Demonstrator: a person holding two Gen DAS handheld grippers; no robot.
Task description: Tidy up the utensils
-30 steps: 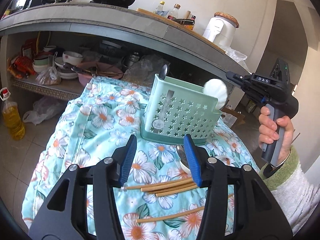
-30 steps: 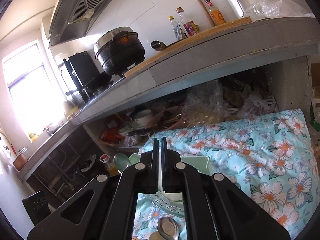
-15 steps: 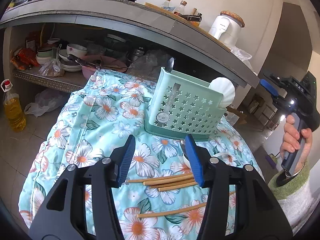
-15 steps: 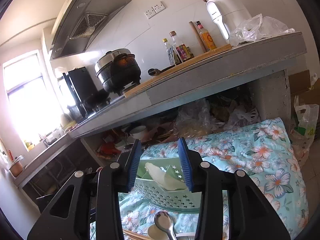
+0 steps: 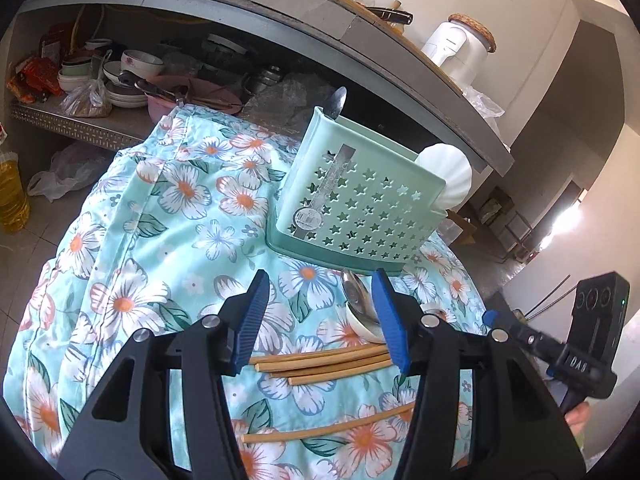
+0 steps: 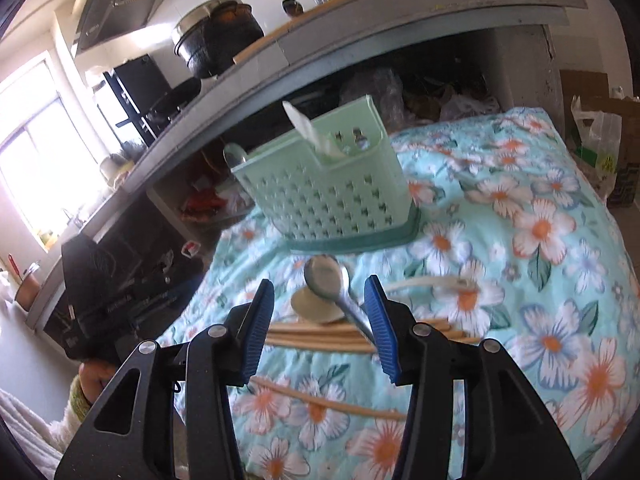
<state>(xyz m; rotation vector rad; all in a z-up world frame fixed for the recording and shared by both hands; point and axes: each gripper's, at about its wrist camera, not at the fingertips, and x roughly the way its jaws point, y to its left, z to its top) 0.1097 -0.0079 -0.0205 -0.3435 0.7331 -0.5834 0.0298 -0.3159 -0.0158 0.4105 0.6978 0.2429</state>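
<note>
A mint green utensil holder (image 5: pixel 356 208) (image 6: pixel 332 196) with star holes stands on the floral cloth. A white spoon (image 5: pixel 446 176) (image 6: pixel 310 130) and a metal spoon (image 5: pixel 336 102) (image 6: pixel 236 154) stand in it. In front of it lie a metal spoon (image 5: pixel 358 298) (image 6: pixel 334 282) on a white ceramic spoon (image 6: pixel 316 308), and several wooden chopsticks (image 5: pixel 320 362) (image 6: pixel 320 336). My left gripper (image 5: pixel 320 320) is open and empty above the chopsticks. My right gripper (image 6: pixel 320 324) is open and empty above the loose spoons; it also shows in the left wrist view (image 5: pixel 516 332).
A floral cloth (image 5: pixel 168 216) (image 6: pixel 540 240) covers the table. A grey counter (image 5: pixel 240 12) overhangs behind, with bowls and pans (image 5: pixel 132 68) on its shelf. An oil bottle (image 5: pixel 10 196) stands on the floor at left. A plastic bag (image 6: pixel 600 140) sits at right.
My right gripper let go of the white spoon into the holder, opened, drew back and lowered toward the loose spoons. My left gripper stayed open and shifted slightly.
</note>
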